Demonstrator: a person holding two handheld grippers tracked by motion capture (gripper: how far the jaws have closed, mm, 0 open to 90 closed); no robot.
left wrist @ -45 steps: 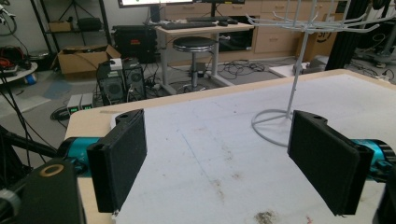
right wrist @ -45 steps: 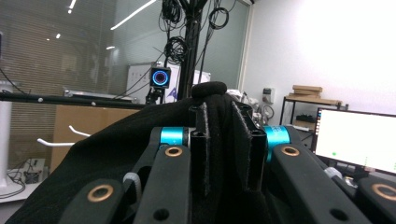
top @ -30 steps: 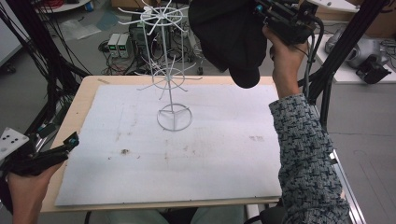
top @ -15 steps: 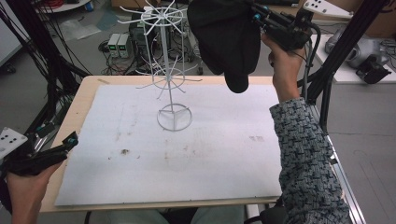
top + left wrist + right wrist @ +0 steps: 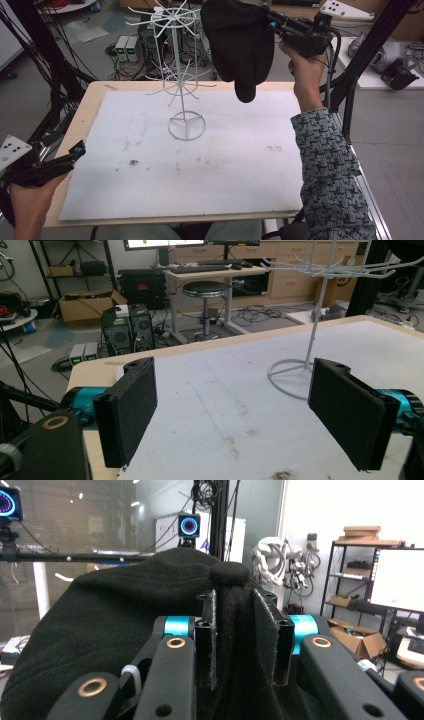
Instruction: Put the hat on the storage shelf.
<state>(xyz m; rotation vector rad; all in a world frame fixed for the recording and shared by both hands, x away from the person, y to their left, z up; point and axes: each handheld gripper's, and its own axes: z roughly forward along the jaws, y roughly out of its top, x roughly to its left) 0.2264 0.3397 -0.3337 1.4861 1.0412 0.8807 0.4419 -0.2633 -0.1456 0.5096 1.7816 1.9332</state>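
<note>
The right gripper (image 5: 272, 22) has its fingers (image 5: 206, 640) nearly closed on a fold of the black hat (image 5: 240, 45), and they have just been opening a little. The hand holds it high, beside the top of the white wire rack (image 5: 177, 75). The left gripper (image 5: 75, 150) rests low at the surface (image 5: 225, 165) edge, fingers wide apart, holding nothing.

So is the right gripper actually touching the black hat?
Touching. The right gripper view shows both pads pressed against a fold of the black hat. In the high view, the hat hangs from the right gripper beside the wire rack.
</note>
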